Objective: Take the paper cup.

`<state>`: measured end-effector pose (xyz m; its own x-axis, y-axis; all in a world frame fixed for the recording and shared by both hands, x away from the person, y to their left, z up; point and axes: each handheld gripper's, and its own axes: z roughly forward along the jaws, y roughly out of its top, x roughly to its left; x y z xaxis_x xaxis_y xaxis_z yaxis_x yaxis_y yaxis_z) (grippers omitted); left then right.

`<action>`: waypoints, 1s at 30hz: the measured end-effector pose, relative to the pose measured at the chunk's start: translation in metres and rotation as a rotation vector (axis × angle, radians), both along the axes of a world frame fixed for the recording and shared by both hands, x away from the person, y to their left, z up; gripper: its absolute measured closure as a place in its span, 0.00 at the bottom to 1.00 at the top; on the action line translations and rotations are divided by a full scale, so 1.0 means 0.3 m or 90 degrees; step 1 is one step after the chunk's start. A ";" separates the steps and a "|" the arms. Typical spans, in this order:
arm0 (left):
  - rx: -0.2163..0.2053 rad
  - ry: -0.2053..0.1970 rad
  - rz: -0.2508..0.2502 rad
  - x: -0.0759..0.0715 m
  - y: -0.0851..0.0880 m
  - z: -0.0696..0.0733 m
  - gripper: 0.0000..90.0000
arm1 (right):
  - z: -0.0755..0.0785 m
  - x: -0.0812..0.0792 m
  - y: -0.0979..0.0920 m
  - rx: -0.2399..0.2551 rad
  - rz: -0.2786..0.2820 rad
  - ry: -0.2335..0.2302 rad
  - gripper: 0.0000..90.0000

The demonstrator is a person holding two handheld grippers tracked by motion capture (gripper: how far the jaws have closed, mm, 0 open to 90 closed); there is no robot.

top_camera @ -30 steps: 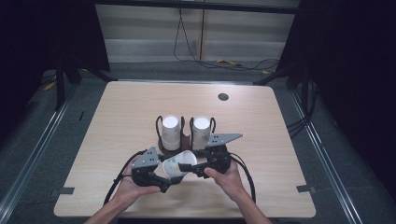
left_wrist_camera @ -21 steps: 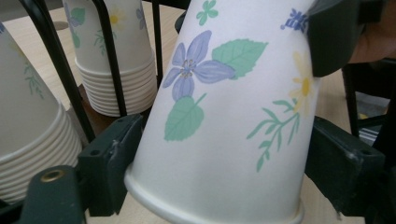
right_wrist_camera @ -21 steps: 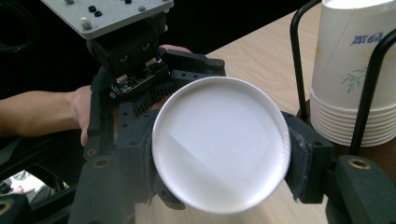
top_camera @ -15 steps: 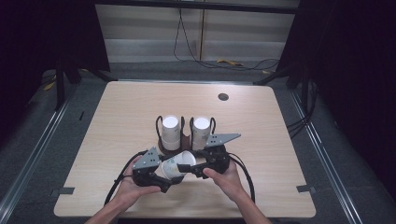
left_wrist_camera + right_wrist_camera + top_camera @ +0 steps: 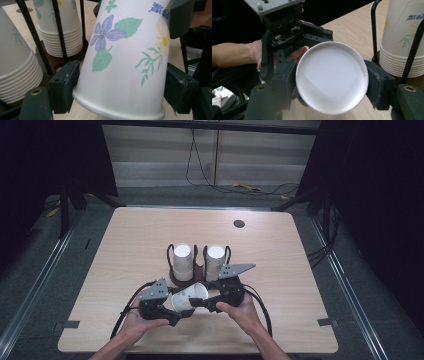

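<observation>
Step in hand: you were holding one paper cup [image 5: 189,298] between both tools, low over the near part of the table [image 5: 125,235], just in front of the cup rack [image 5: 197,270] — by my reading, separating or handing over a cup drawn from the stacks.

Left gripper [image 5: 120,87]: its two black pads sat against the cup's sides near the rolled rim, pinching it; in the high view that tool [image 5: 172,312] lay at the cup's left.

Right gripper [image 5: 332,85]: its jaws had just been opening, with the cup's end between them. The left pad looked close to or touching the wall, the right pad seemed slightly off — I judged the clamp released, though the contact was hard to read.

Cup position: off the rack, apart from the left stack [image 5: 183,261] and the right stack [image 5: 215,261], which stood upright between the black wire posts.

Cup direction: its long axis lay near level, tilted, running roughly left to right between your hands; in the high view the open mouth faced up and right, toward your right hand [image 5: 242,307].

Next move: probably drawing the right tool clear while the left kept its pinch, gently enough not to crease the thin wall.
</observation>
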<state>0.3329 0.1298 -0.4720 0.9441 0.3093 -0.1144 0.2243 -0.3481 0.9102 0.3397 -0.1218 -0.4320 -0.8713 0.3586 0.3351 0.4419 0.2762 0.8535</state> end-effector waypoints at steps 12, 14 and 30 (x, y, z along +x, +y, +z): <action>-0.004 0.015 0.001 0.003 0.011 -0.005 0.25 | 0.005 0.002 -0.011 -0.003 -0.024 -0.004 0.22; -0.002 0.024 0.005 0.006 0.015 -0.005 0.25 | 0.004 0.003 -0.012 -0.007 -0.024 -0.004 0.21; 0.017 0.043 0.017 0.019 0.061 0.015 0.26 | 0.042 0.000 -0.062 -0.035 -0.025 -0.025 0.20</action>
